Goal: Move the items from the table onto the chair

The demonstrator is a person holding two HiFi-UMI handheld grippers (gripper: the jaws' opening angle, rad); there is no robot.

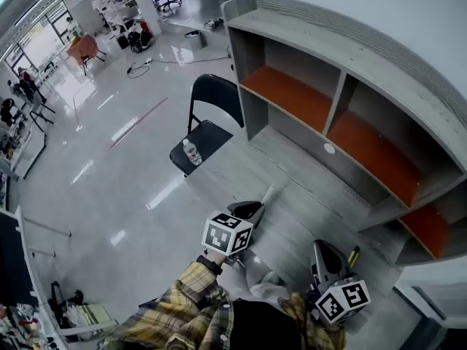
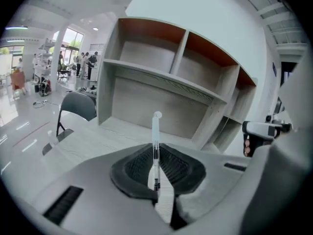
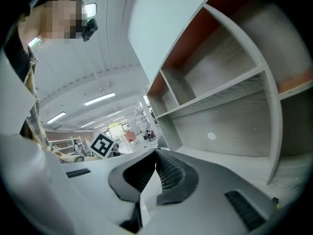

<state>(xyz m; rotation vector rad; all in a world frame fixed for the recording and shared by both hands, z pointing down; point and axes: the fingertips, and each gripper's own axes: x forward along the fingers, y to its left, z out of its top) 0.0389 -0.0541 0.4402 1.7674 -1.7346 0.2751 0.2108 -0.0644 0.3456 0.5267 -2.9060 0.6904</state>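
no word, number or brand can be read anywhere in these views. the left marker cube (image 1: pixel 228 233) and the right marker cube (image 1: pixel 341 300) carry only black-and-white square patterns, with no letters or digits on them. the right gripper view shows the same kind of pattern on a cube face. the bottle (image 1: pixel 191 152) on the chair (image 1: pixel 211 97) is too small for any print on it to be made out. the thin white stick (image 2: pixel 156 146) bears small dark marks along its shaft in the left gripper view, too fine to read.
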